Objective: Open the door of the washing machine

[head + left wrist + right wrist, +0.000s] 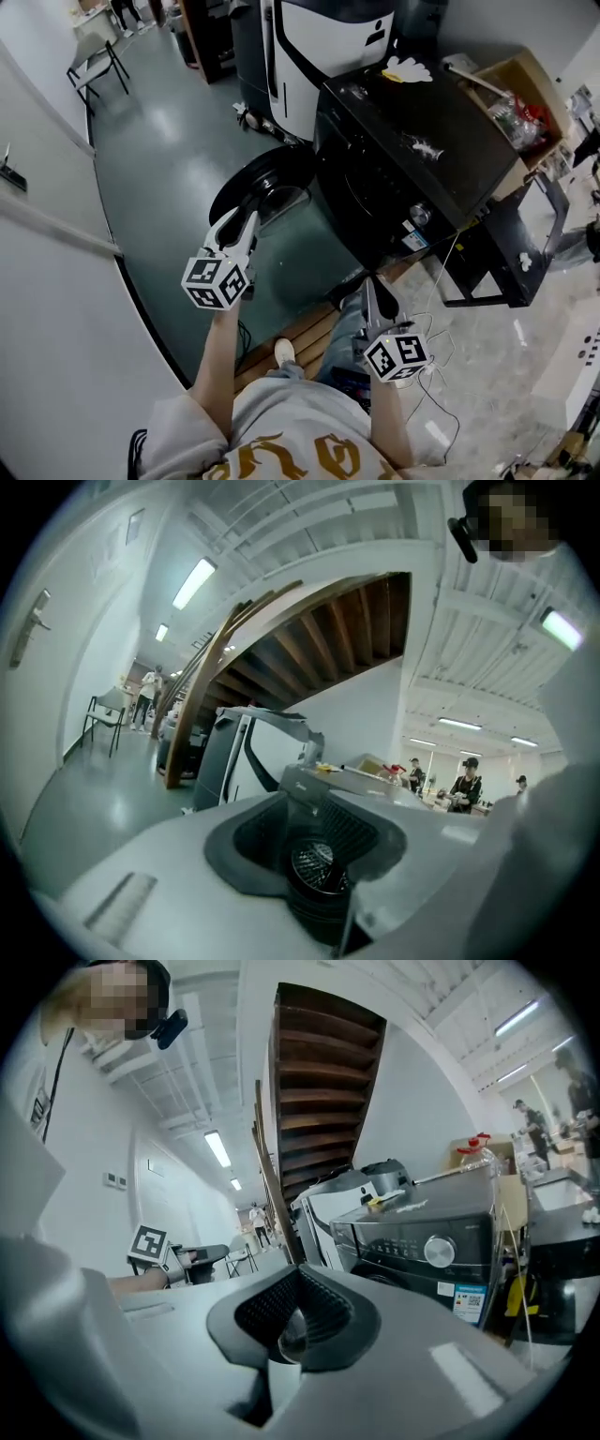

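Find the door (265,183) only in the head view: round, dark, standing wide open to the left of the black washing machine (412,159), with the left gripper (240,223) at its lower rim. Cannot tell whether the tips touch the rim or stop just short.

Turn to the right gripper view for the machine's front instead: control panel, silver dial (438,1251), a sticker (469,1299) below it, and far left the left gripper's marker cube (147,1241).

From the left gripper view, catch only the machine's top edge above the jaws, plus a white machine (248,761), the underside of wooden stairs (319,639), a chair (101,726) by the wall, and people far off.

On the left gripper, see the jaws pressed together with nothing between. Same on the right gripper (370,286): closed on nothing, held low near the washing machine's front lower corner, well apart from the door.

For room to move:
- Left of the door, bare green floor (159,150) running out to a white wall (56,309).
- Behind the washing machine, the white machine standing close.
- To the right, a black stand (497,253) and loose cables (441,375).
- Underfoot, wooden slats (305,333) and a shoe (284,352).
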